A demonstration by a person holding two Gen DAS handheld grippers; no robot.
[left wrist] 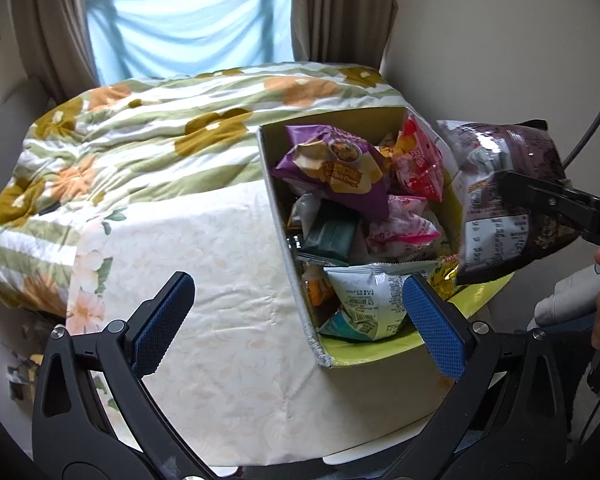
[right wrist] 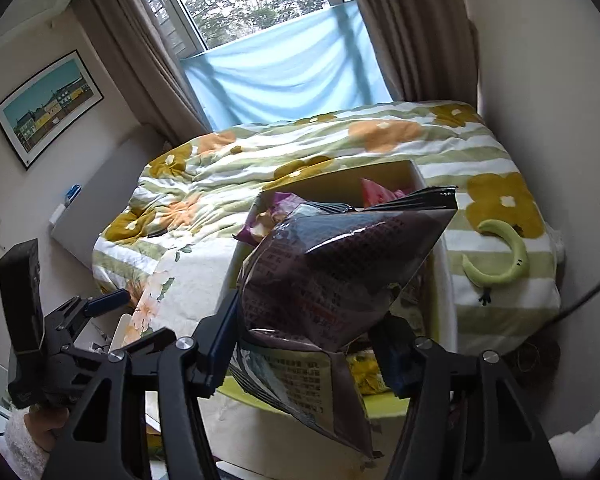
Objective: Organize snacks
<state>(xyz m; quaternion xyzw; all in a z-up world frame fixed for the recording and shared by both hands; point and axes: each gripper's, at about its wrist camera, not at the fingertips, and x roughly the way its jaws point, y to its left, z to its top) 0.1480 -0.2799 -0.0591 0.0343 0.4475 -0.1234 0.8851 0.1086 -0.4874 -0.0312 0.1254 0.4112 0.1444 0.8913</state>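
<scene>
An open cardboard box [left wrist: 277, 216] stands on the cream cloth, full of snack packets: a purple bag [left wrist: 336, 164], a pink bag [left wrist: 418, 160], a white bag [left wrist: 374, 300]. My left gripper [left wrist: 300, 324] is open and empty, its blue pads astride the box's near corner. My right gripper [right wrist: 306, 344] is shut on a dark brown snack bag [right wrist: 332, 276], held above the box's right side; the bag also shows in the left wrist view [left wrist: 504, 200]. The box [right wrist: 380, 174] is mostly hidden behind the bag in the right wrist view.
A floral green and orange quilt [left wrist: 139, 136] covers the bed behind the box. A green banana plush [right wrist: 500, 260] lies on the quilt to the right. Curtains and a window with a blue sheet [left wrist: 187, 28] stand behind. A wall is close on the right.
</scene>
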